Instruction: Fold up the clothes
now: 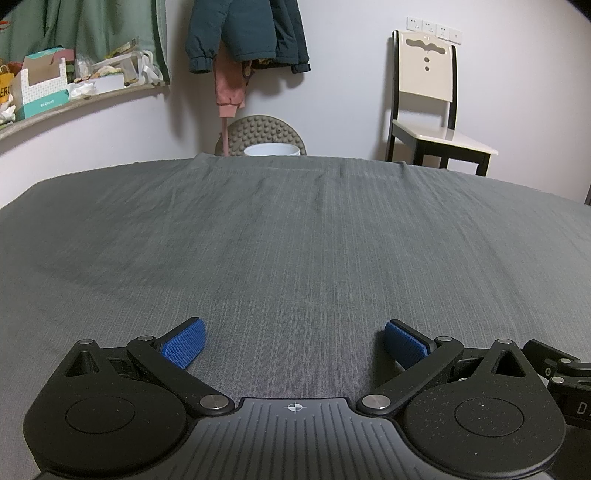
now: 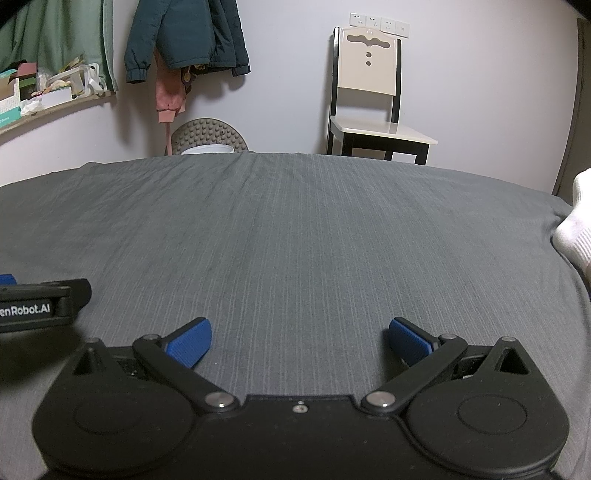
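Chair (image 2: pixel 369 99) beyond grey sheet (image 2: pixel 295 240), sock (image 2: pixel 576 225) right

Chair (image 1: pixel 428 99) behind bed (image 1: pixel 295 229); sock (image 2: pixel 576 225) right

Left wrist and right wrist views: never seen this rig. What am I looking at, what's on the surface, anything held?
No robot arm here: a person carries a hand-held gripper in each hand, each with a fisheye camera looking along its blue-padded fingers. One picture looks over the left hand-held gripper, the other over the right hand-held gripper. Both are open and hold nothing. Below lies a flat grey cloth. A white garment lies at the right edge. Behind stand a chair and hanging jackets.
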`<state>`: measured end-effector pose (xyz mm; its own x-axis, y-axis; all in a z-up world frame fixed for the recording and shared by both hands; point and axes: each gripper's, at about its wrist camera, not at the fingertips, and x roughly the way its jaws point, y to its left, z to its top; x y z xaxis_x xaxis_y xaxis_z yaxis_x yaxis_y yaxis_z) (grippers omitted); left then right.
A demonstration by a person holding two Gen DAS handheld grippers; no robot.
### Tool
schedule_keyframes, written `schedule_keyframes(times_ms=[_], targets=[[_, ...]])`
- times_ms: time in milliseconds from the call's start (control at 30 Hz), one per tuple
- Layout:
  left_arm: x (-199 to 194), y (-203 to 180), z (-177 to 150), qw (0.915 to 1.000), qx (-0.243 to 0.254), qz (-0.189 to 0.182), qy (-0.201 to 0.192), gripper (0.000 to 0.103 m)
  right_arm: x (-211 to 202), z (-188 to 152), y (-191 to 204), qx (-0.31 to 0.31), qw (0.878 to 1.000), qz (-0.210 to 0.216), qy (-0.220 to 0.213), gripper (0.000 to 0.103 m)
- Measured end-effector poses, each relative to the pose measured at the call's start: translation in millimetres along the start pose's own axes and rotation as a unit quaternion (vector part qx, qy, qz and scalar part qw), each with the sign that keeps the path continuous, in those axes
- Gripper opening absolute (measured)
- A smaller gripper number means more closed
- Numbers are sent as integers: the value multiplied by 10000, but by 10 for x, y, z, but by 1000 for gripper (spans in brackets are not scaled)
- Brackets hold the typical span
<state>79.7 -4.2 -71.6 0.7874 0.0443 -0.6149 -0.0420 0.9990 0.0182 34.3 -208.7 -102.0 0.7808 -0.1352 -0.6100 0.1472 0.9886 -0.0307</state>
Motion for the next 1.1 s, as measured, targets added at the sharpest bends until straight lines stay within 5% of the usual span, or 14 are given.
schedule_keyframes(times_ms=[567,800,1100], targets=[[-106,-43,68,9985,-365,269,298,103,-97,22,56,76,9998,121,-119,103],[-906,19,245,9951,-972,187,-35,103,-965,179,100,-271,9928,157,-1152,103],[-2514,259,778,9891,-1233,55,-805,103,-2470,307,-390,641,9777,647,-1890,103]])
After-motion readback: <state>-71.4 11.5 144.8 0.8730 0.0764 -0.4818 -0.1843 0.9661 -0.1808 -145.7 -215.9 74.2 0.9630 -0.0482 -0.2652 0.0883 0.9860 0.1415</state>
